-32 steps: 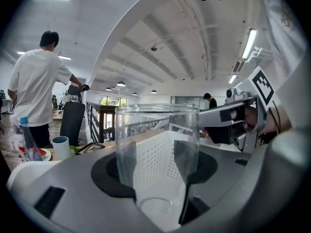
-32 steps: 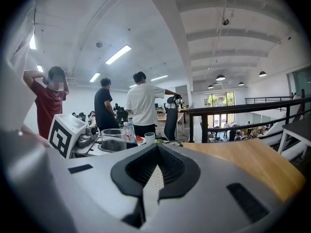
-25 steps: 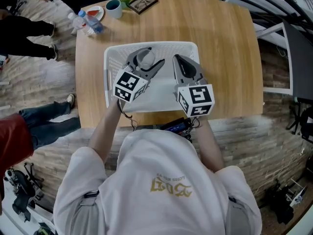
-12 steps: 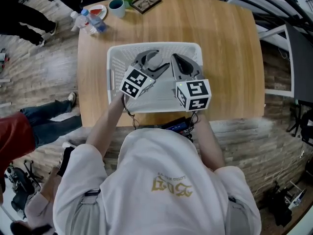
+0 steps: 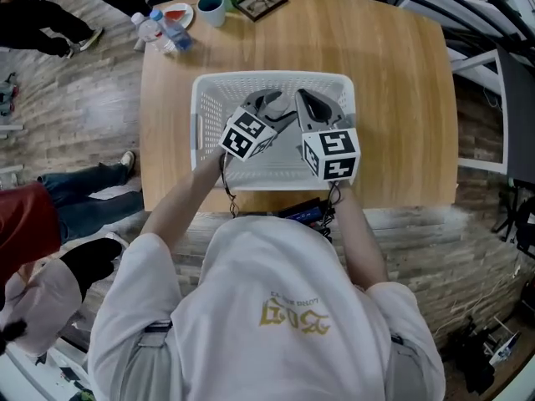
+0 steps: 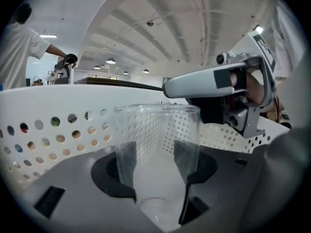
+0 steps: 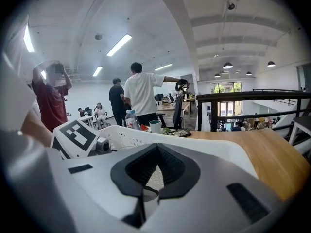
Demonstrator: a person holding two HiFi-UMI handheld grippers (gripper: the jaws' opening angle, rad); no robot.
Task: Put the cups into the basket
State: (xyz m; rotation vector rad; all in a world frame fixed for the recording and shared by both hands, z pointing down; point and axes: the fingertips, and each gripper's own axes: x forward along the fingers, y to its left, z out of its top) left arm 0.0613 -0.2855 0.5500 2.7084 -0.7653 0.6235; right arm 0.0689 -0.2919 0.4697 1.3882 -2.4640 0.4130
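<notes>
Head view: clear cup [image 6: 158, 144] mostly covered by left gripper [image 5: 274, 109]. Near rim of basket [image 5: 272, 78] hidden under marker cubes [image 5: 333, 154]. Right gripper view: right gripper [image 7: 145, 186] jaws block the basket floor. Bottles [image 5: 167, 32], far left of worktop [image 5: 393, 98]: labels too small to read.

The wooden worktop [image 5: 401, 98] carries a white perforated basket [image 5: 272, 77] near its middle, close to the near edge. At the far left corner stand two plastic bottles [image 5: 167, 32], a small plate [image 5: 177, 13], a mug [image 5: 211, 8] and a picture frame [image 5: 261, 2].
</notes>
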